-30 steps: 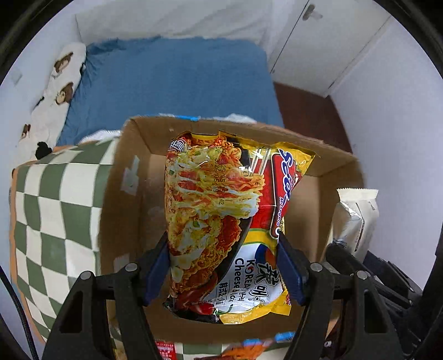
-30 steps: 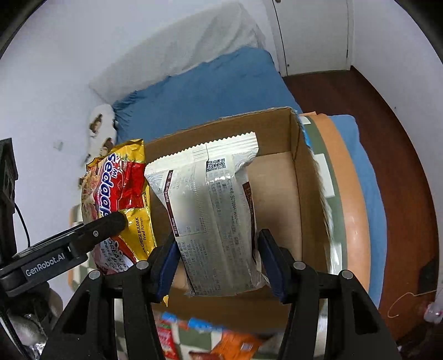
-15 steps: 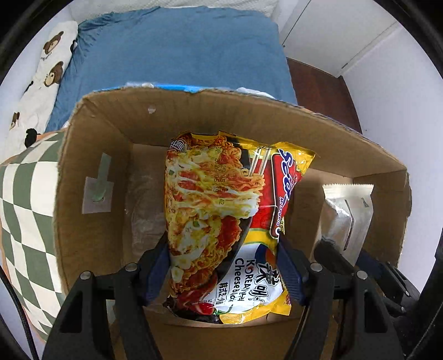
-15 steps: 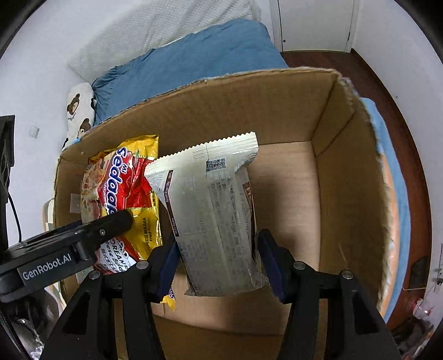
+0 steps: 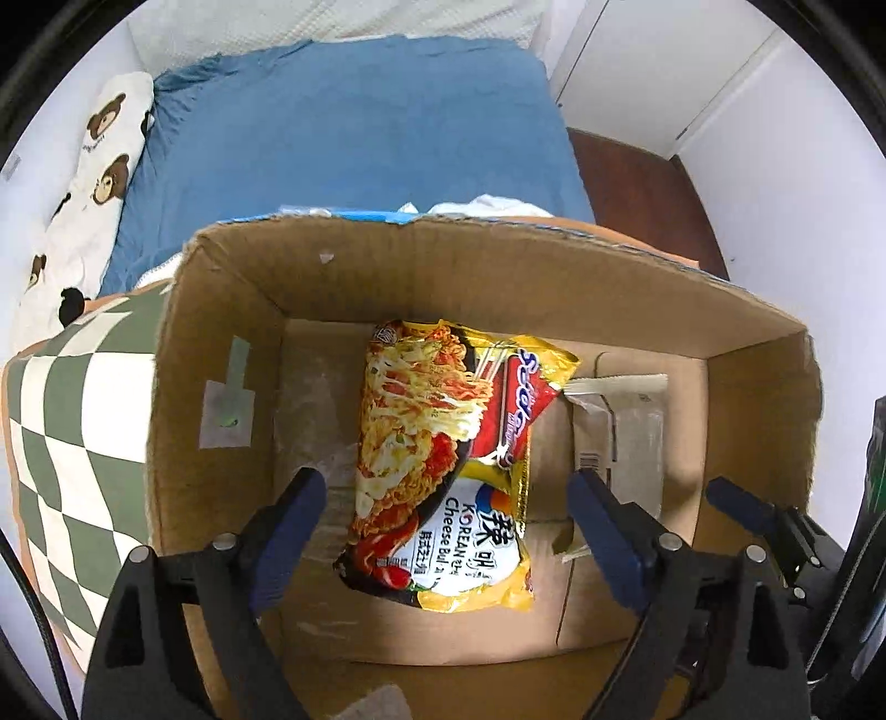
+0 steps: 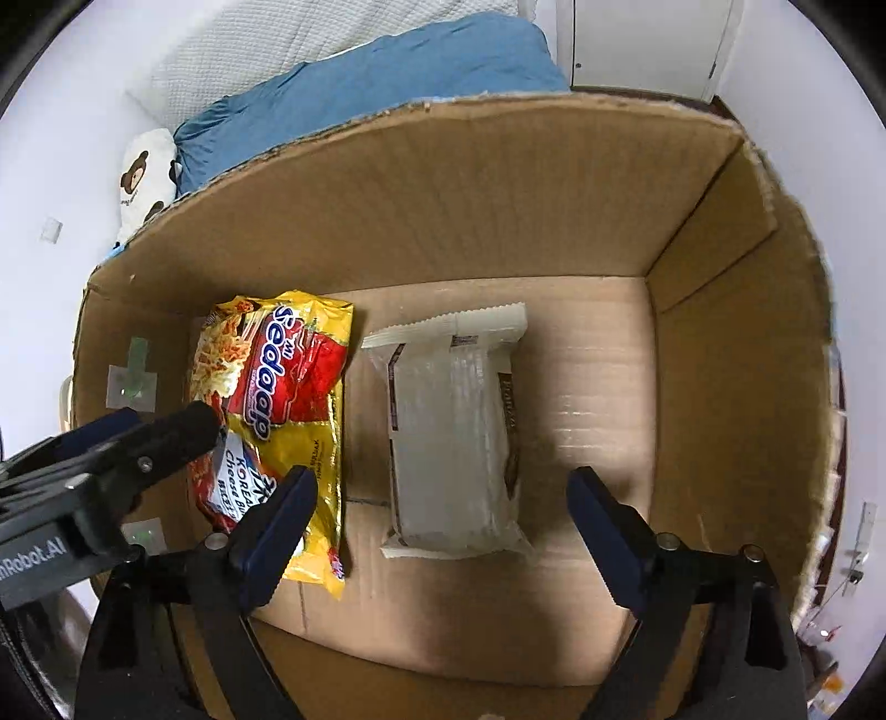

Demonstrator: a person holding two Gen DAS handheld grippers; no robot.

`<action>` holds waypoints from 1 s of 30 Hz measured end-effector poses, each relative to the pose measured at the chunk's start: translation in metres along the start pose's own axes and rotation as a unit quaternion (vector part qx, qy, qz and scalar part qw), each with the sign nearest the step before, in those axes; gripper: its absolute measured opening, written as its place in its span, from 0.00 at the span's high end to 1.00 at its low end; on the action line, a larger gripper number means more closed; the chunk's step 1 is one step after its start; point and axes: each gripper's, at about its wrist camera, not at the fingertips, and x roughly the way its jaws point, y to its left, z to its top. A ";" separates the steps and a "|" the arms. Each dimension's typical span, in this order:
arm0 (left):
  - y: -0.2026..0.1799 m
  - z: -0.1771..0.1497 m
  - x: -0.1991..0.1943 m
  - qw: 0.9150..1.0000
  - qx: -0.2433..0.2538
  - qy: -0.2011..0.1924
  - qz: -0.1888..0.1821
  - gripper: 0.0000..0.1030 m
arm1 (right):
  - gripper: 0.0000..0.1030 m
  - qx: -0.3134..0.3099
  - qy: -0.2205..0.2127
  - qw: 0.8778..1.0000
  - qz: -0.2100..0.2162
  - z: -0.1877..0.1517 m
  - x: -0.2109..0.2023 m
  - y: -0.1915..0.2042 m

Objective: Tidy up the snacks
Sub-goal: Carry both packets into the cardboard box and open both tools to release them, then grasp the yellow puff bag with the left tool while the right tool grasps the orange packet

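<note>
A yellow and red noodle packet (image 5: 443, 471) lies flat on the floor of an open cardboard box (image 5: 210, 387). My left gripper (image 5: 448, 498) hangs over it with jaws opening wide, pads clear of the packet. Beside it, to the right, lies a pale, whitish packet (image 6: 454, 443) on the box floor (image 6: 587, 354). My right gripper (image 6: 443, 501) stands above that packet, jaws opening, touching nothing. The noodle packet (image 6: 277, 399) and the left gripper's arm (image 6: 111, 454) show at the left of the right wrist view. The pale packet (image 5: 626, 432) appears at the right of the left wrist view.
The box sits on a green and white checked cloth (image 5: 72, 421). Behind it lies a bed with a blue cover (image 5: 343, 138) and a bear-print pillow (image 5: 99, 144). White walls and a door (image 6: 642, 39) stand beyond. The right half of the box floor is bare.
Both grippers sank into the box with their packets, then opened. Both packets dropped from the pads and now lie flat on the box floor.
</note>
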 end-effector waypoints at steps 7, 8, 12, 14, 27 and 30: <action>0.004 -0.028 -0.034 0.998 0.023 -0.064 0.017 0.13 | 0.09 -0.019 -0.037 0.999 -0.016 -0.020 -0.035 0.010; 0.006 -0.035 -0.041 0.997 0.023 -0.074 0.017 0.13 | 0.09 -0.023 -0.047 0.998 -0.020 -0.026 -0.042 0.011; 0.007 -0.054 -0.066 0.992 0.028 -0.116 0.027 0.13 | 0.09 -0.034 -0.073 0.996 -0.030 -0.046 -0.069 0.015; 0.006 -0.065 -0.078 0.990 0.029 -0.131 0.030 0.13 | 0.09 -0.042 -0.089 0.994 -0.037 -0.057 -0.083 0.017; 0.007 -0.128 -0.153 0.976 0.031 -0.213 0.028 0.13 | 0.09 -0.048 -0.163 0.985 -0.026 -0.127 -0.166 0.028; 0.008 -0.141 -0.166 0.974 0.033 -0.222 0.025 0.13 | 0.09 -0.044 -0.175 0.983 -0.021 -0.144 -0.181 0.028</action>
